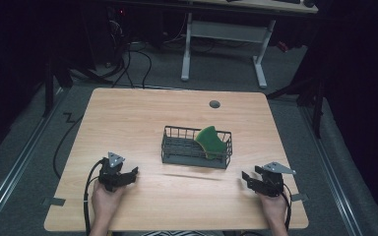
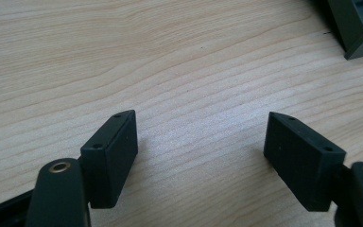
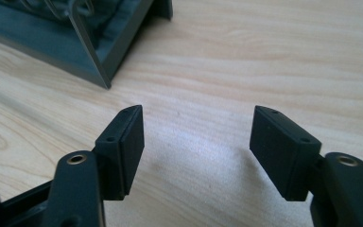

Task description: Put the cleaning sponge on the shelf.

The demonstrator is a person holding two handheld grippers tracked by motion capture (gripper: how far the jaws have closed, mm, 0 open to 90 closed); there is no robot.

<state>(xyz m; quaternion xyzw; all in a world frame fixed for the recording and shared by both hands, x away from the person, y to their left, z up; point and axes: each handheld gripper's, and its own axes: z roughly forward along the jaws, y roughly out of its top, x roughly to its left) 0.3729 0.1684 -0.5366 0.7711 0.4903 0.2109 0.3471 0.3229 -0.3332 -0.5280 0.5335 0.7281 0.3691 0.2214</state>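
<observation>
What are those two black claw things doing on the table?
A person holds a gripper in each hand at the near edge of a wooden table. The left gripper and the right gripper both rest low over bare wood with their jaws open and nothing between them. In the middle of the table sits a dark wire basket with a green sponge leaning inside its right end. Neither gripper touches the basket or the sponge.

Looked like a lab or office test room: a wooden desk (image 1: 128,118) with a cable hole (image 1: 214,104) stood on grey carpet (image 1: 167,73), loose cables (image 1: 133,61) lay behind it, and beyond those stood another white-legged desk (image 1: 226,37).
</observation>
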